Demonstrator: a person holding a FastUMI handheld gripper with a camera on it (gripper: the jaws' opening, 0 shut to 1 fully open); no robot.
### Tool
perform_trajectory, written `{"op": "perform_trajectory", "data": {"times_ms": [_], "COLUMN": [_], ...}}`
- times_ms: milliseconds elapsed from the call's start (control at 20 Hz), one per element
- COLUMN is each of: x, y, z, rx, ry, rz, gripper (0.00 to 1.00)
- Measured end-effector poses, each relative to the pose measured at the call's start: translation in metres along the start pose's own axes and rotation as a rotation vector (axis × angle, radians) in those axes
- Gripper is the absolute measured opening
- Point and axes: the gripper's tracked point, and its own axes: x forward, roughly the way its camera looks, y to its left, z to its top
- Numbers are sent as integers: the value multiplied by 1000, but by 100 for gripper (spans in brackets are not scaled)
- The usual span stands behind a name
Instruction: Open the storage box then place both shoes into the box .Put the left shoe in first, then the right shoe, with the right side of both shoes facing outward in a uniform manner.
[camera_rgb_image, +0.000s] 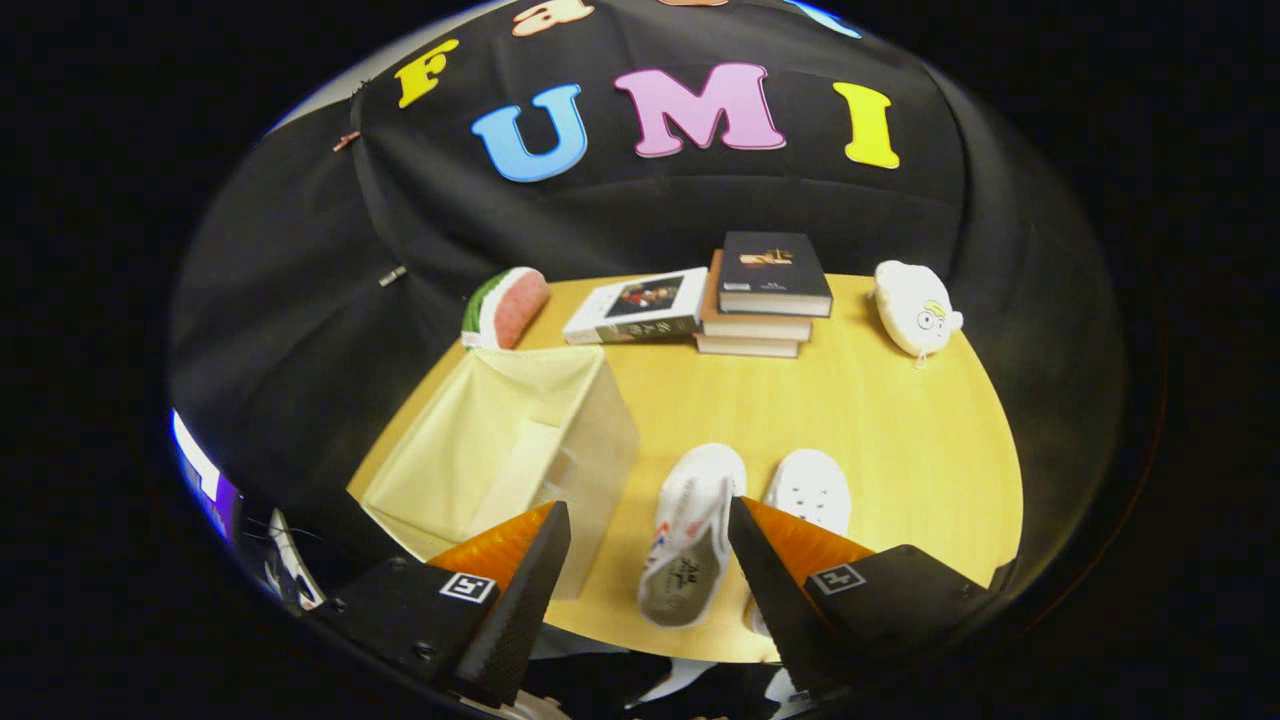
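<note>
Storage box (510, 440) sits open on the table (900, 420), ahead of my left finger. Left shoe (692, 535) lies between the spread fingers; right shoe (812, 490) beyond the right finger. My gripper (650, 525) gapes wide, holding nothing.

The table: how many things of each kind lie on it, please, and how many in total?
Shoes: 2, one between the open hand-held gripper's fingers, one partly behind a finger
Storage box: 1, open
Books: 4, one lying alone, three stacked
Plush toys: 2, watermelon-like, white
Total: 9
</note>
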Motion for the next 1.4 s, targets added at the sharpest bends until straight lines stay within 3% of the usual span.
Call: {"op": "perform_trajectory", "data": {"times_ms": [200, 400, 700, 850, 1000, 1050, 1150, 1400], "x": [22, 52, 103, 120, 131, 133, 130, 114], "y": [-26, -44, -55, -58, -57, -55, -52, -44], "z": [-40, -70, -82, -76, -80, -80, -80, -76], "rx": [-32, -66, 19, 79, 128, 138, 147, 310], "ry": [69, 130, 143, 112, 117, 119, 134, 159], "rz": [-65, -108, -146, -184, -221, -235, -252, -223], "gripper": [95, 82, 71, 53, 44, 25, 10, 6]}}
